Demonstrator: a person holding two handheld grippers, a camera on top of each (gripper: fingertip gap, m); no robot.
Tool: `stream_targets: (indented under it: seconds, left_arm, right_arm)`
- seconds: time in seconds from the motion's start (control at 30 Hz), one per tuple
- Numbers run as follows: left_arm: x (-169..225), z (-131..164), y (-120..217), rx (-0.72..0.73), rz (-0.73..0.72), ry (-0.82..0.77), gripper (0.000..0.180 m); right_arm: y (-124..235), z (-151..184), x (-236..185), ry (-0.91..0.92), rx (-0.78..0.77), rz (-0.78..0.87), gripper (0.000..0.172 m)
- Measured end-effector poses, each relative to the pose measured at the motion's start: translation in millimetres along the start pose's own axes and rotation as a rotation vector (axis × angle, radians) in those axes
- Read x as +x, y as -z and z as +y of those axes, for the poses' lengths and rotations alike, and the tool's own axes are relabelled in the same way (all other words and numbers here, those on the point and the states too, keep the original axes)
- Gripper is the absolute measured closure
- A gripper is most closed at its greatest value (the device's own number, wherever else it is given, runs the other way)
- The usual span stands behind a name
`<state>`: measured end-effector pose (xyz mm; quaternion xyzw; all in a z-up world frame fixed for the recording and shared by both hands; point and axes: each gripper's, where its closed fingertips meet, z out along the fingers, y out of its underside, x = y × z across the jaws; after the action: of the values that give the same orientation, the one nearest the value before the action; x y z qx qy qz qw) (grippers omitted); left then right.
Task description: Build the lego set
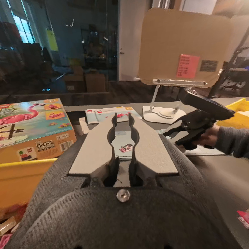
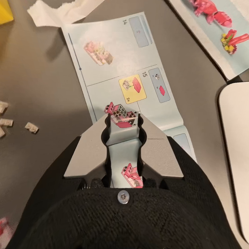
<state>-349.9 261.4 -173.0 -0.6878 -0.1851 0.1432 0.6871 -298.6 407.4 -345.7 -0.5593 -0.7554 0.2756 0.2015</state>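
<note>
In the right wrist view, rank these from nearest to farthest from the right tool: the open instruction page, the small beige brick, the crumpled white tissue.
1. Open instruction page: directly under the right tool, whose fingers stand apart.
2. Small beige brick: on the table, left.
3. Crumpled white tissue: far ahead, upper left.

Left gripper (image 1: pixel 122 114) held level and pointing forward, its two grey fingers (image 1: pixel 97 136) parted by a narrow gap with nothing between the pads. Right gripper (image 2: pixel 123 115) tilted downward, jaws standing wider apart and likewise bare. Seen from the left wrist view, black right gripper (image 1: pixel 167 132) gripped by a hand (image 1: pixel 210 134) in a grey sleeve.
</note>
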Motion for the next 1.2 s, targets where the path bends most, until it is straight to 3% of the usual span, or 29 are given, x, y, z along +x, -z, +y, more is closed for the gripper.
stream_targets:
  seconds: [0.17, 0.33, 0.47, 0.6, 0.7, 0.87, 1.0, 1.2]
  left_arm:
    - [23.9, -7.9, 8.8, 0.085, 0.089, -0.057, 0.156]
    - [38.1, -7.0, 27.0, 0.167, 0.148, -0.142, 0.153]
    - [85.4, 7.4, 44.4, 0.209, 0.346, -0.052, 0.150]
    - [154.0, 35.5, 54.6, 0.113, 0.615, 0.066, 0.147]
    - [190.8, 62.8, 60.2, 0.023, 0.728, 0.027, 0.146]
    - [220.7, 88.0, 66.8, -0.009, 0.789, -0.165, 0.146]
    - [223.5, 77.7, 48.7, 0.041, 0.704, -0.109, 0.141]
    - [247.6, 87.8, 63.6, 0.034, 0.812, -0.165, 0.144]
  right_arm:
    - [10.1, 5.5, -1.8, 0.072, -0.023, -0.005, 0.125]
    - [83.5, -21.0, -4.1, 0.058, 0.398, 0.215, 0.128]
    - [155.5, 16.9, 5.0, 0.007, 0.662, 0.541, 0.136]
    - [195.0, 70.5, 7.0, -0.057, 0.771, 0.795, 0.139]
    - [217.4, 72.3, 1.3, 0.013, 0.852, 0.888, 0.145]
    - [205.7, 62.8, -3.0, 0.168, 0.814, 0.889, 0.151]
    - [203.4, 77.8, 18.3, 0.156, 0.667, 1.042, 0.172]
    - [200.6, 79.6, 21.9, 0.118, 0.683, 1.006, 0.172]
